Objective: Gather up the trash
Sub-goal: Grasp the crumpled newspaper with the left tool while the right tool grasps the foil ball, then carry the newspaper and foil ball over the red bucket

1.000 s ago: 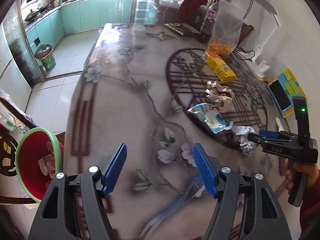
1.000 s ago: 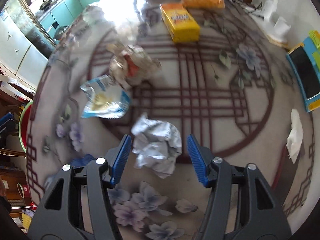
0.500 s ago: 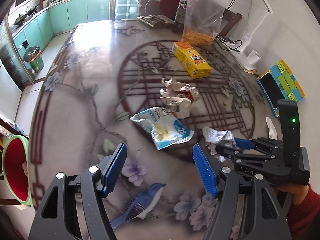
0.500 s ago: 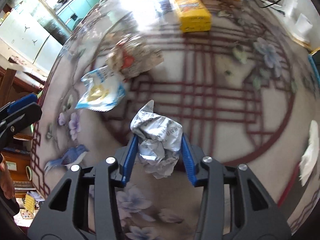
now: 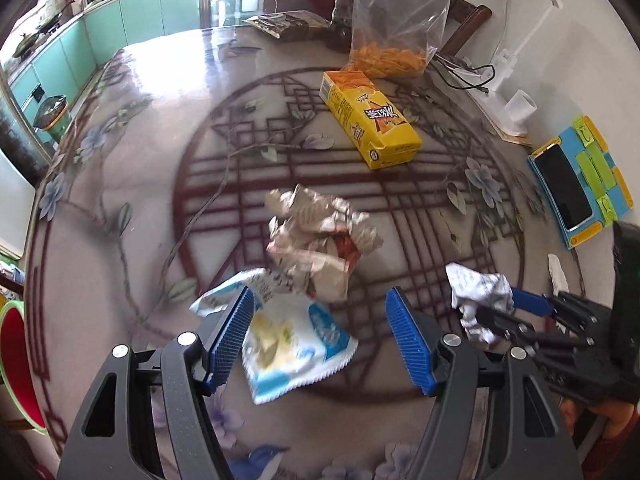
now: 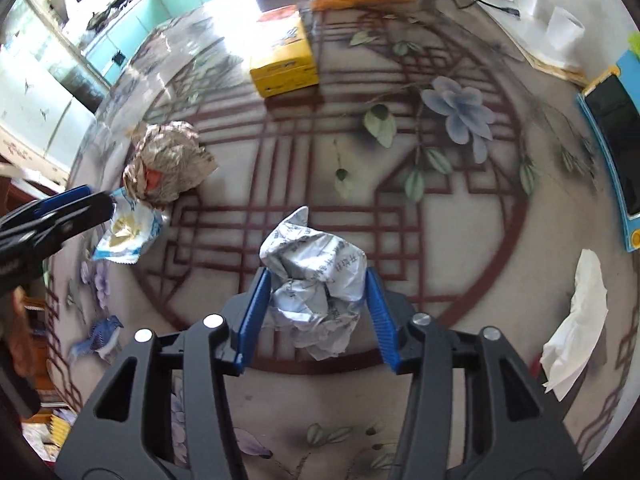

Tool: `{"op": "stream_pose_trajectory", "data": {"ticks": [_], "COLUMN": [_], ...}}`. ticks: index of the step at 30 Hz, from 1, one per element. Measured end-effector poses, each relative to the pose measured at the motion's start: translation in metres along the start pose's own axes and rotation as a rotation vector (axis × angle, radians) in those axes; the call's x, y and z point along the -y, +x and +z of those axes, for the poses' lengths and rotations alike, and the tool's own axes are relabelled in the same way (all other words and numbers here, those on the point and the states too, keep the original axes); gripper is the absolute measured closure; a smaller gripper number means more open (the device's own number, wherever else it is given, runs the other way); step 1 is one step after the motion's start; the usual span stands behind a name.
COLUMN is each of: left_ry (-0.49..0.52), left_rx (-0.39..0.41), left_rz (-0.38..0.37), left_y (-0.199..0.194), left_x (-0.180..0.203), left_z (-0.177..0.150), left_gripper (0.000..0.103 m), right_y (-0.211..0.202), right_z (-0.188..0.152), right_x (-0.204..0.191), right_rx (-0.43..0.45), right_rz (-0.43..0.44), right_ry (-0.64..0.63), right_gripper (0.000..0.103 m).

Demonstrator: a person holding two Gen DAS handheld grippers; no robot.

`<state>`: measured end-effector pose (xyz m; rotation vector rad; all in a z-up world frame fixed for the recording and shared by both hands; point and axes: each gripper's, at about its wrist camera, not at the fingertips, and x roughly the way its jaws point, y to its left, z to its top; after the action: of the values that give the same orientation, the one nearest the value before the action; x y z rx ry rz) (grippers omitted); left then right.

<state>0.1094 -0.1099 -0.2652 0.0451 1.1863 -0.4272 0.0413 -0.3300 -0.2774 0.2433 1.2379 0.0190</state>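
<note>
My right gripper point(image 6: 316, 316) has a crumpled white paper ball point(image 6: 316, 280) between its blue pads. Both pads touch the ball while the jaws are opening. In the left wrist view the same ball point(image 5: 476, 300) hangs at the right gripper's tips point(image 5: 512, 312). My left gripper point(image 5: 320, 340) stands open just above a blue-and-white snack wrapper point(image 5: 288, 344) lying flat on the table, pads clear of it. Just beyond the wrapper lies a crumpled brown paper wad point(image 5: 316, 240) with a red patch. The right wrist view shows the wad point(image 6: 168, 160), the wrapper point(image 6: 128, 236) and the left gripper point(image 6: 80, 208) at the left.
A yellow carton point(image 5: 368, 120) and a clear bag of orange snacks point(image 5: 388, 56) sit farther back on the patterned table point(image 5: 120, 160). A white tissue point(image 6: 576, 320) and a blue toy with a phone point(image 5: 580, 184) lie at the right. A red bin with a green rim point(image 5: 12, 360) stands beyond the table's left edge.
The left gripper swept from the table's left edge to above the snack wrapper, still open. The right gripper closed around the white paper ball and carried it sideways.
</note>
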Motion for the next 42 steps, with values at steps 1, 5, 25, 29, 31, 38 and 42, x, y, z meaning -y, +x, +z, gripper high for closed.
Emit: {"op": "stream_pose_trajectory", "data": {"ticks": [1, 5, 25, 29, 31, 38, 42], "left_ry": [-0.003, -0.016, 0.036, 0.08, 0.094, 0.107, 0.112], "left_rx": [-0.006, -0.049, -0.012, 0.02, 0.034, 0.058, 0.065], "left_rz": [-0.002, -0.013, -0.038, -0.019, -0.014, -0.018, -0.021], "left_y": [0.005, 0.032, 0.041, 0.025, 0.018, 0.004, -0.001], "left_x": [0.001, 0.003, 0.016, 0.023, 0.026, 0.032, 0.037], "left_z": [0.005, 0.024, 0.053, 0.051, 0.051, 0.049, 0.045], "left_gripper": [0.038, 0.038, 0.072, 0.072, 0.072, 0.072, 0.072], "right_y": [-0.003, -0.008, -0.007, 0.007, 0.006, -0.002, -0.004], "right_z": [0.0, 0.002, 0.008, 0.003, 0.001, 0.0, -0.001], "right_x": [0.004, 0.015, 0.019, 0.015, 0.015, 0.016, 0.019], "right_rx": [0.004, 0.008, -0.017, -0.036, -0.028, 0.002, -0.005], "right_rz": [0.012, 0.029, 0.071, 0.073, 0.082, 0.081, 0.076], "right_ry": [0.017, 0.059, 0.092, 0.087, 0.089, 0.095, 0.11], "right_gripper": [0.049, 0.048, 0.049, 0.055, 0.058, 0.06, 0.055]}}
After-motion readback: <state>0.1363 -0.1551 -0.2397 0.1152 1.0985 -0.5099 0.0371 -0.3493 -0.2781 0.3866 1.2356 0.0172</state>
